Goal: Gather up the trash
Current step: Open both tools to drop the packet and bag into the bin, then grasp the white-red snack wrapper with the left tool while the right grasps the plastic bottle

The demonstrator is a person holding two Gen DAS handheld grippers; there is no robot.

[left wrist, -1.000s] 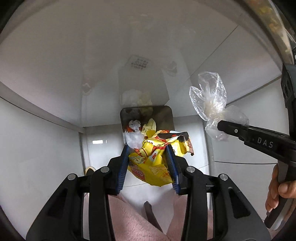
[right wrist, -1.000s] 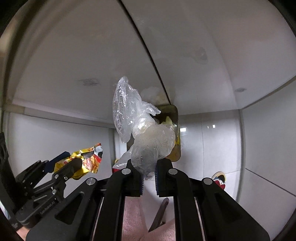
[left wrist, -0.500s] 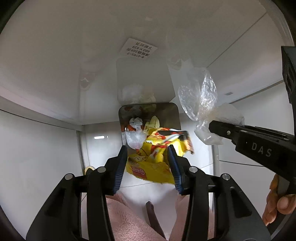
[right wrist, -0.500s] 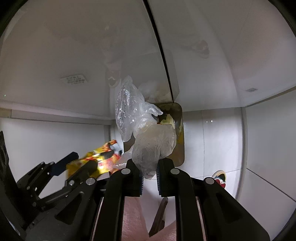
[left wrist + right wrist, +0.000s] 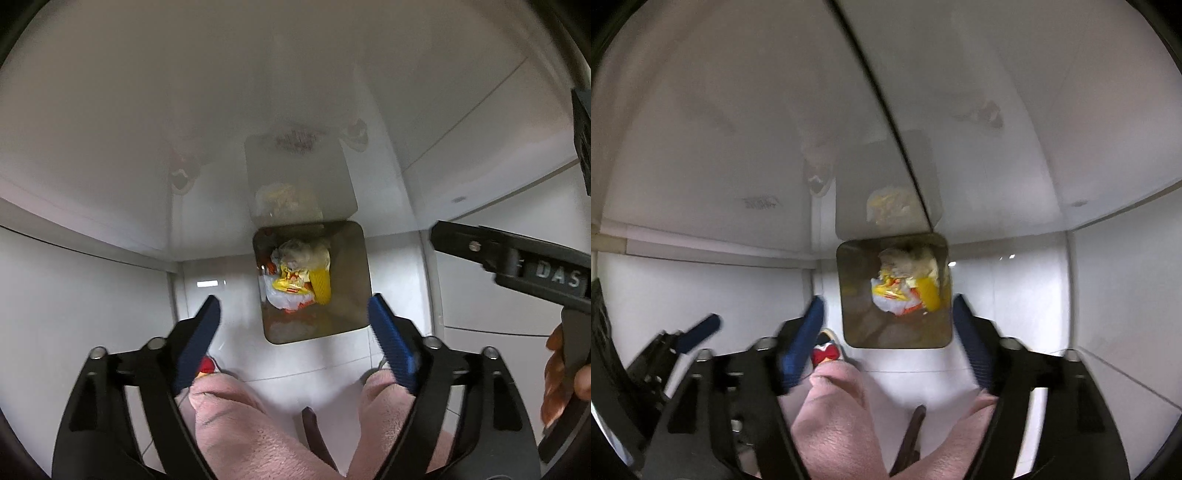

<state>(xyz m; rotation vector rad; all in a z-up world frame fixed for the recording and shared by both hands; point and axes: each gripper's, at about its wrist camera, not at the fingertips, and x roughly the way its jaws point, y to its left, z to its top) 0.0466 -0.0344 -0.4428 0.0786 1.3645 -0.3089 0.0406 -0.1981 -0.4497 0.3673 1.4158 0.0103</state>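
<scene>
Straight ahead of the left gripper (image 5: 293, 328), between and just beyond its widely parted blue pads, a square metal bin (image 5: 354, 273) is seen from above on the white floor. Nothing is held between the pads. Inside the bin a heap of trash (image 5: 297, 277) is visible: a yellow wrapper (image 5: 321, 284) with red print, a white crumpled piece and a pale plastic bag on top. The same bin (image 5: 857, 280) is framed ahead of the right gripper (image 5: 886, 328), whose jaws are likewise spread wide with nothing between them; the trash (image 5: 905, 288) lies beyond the fingertips, toward the far right corner of the bin. From the left wrist view, the right gripper (image 5: 517, 266) is seen off to the right side, apart from the bin rim.

It is judged that both pieces carried to the bin have been let go and are lying inside. The relation that matters next is that the bin opening sits directly along both grippers' forward axes, about equally near to each, so either one could be withdrawn straight back without the rim being caught. Pink trousers and a red-and-white shoe (image 5: 825, 352) are seen below the left finger of the right gripper. Whether more trash remains elsewhere cannot be told.
</scene>
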